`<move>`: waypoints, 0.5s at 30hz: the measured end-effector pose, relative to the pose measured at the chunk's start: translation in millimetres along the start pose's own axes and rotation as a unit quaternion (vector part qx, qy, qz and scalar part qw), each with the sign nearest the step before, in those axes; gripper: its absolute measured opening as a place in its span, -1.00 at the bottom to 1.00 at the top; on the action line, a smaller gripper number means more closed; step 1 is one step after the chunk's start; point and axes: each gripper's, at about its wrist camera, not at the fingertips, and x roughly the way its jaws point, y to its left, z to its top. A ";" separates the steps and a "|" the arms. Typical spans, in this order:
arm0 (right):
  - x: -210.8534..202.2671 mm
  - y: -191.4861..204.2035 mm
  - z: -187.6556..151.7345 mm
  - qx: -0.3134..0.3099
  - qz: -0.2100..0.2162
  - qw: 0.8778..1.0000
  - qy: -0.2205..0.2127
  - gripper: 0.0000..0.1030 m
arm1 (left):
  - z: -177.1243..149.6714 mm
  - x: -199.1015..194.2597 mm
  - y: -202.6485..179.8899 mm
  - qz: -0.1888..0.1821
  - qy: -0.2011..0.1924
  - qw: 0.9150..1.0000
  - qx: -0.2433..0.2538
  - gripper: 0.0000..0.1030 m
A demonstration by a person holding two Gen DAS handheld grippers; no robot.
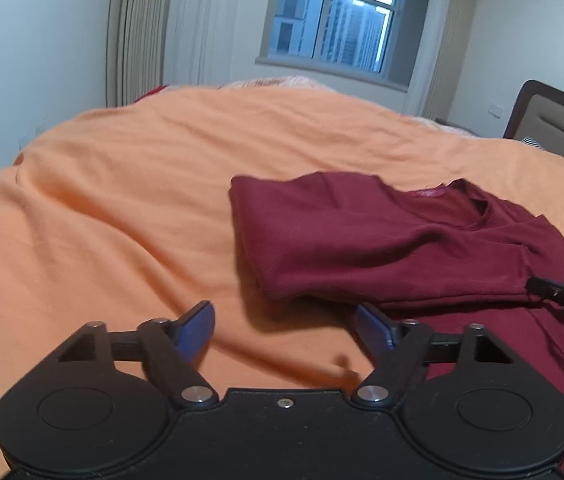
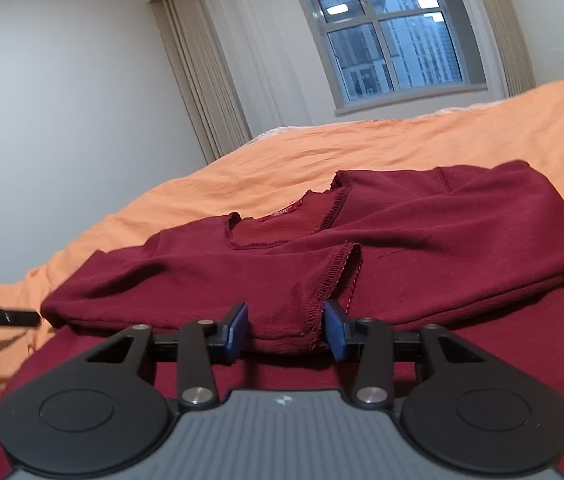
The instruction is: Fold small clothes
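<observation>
Left wrist view: my left gripper (image 1: 284, 330) had its jaws spread wide with nothing between them, only orange bedsheet (image 1: 122, 208) under the gap. The maroon shirt (image 1: 382, 240) lay on the bed ahead and to the right of it, partly folded, collar up toward the headboard (image 1: 554, 124). More maroon fabric ran under that gripper's right finger. The tip of the other gripper showed black at the right edge, at the shirt's near fold.

Right wrist view: my right gripper (image 2: 286, 330) sat at the shirt's near edge with a sleeve cuff (image 2: 322, 280) between the blue pads (image 2: 238, 328). The pads stood either side of the cuff with a visible gap, so the jaws were parted and not clamping the cloth. Both sleeves were folded in across the chest, stitched cuffs meeting near the middle just below the neckline (image 2: 274, 228). The lower body of the shirt spread flat beneath the gripper. The left gripper's finger poked in at the left edge, just beside the sleeve fold.

Window (image 2: 394, 32) and curtains (image 2: 210, 72) were behind the bed.
</observation>
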 end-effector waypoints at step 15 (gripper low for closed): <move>1.1 4.9 -11.6 -0.016 -0.041 0.999 0.000 -0.06 | 8.0 40.1 -2.5 0.048 0.004 0.994 -0.097 -0.68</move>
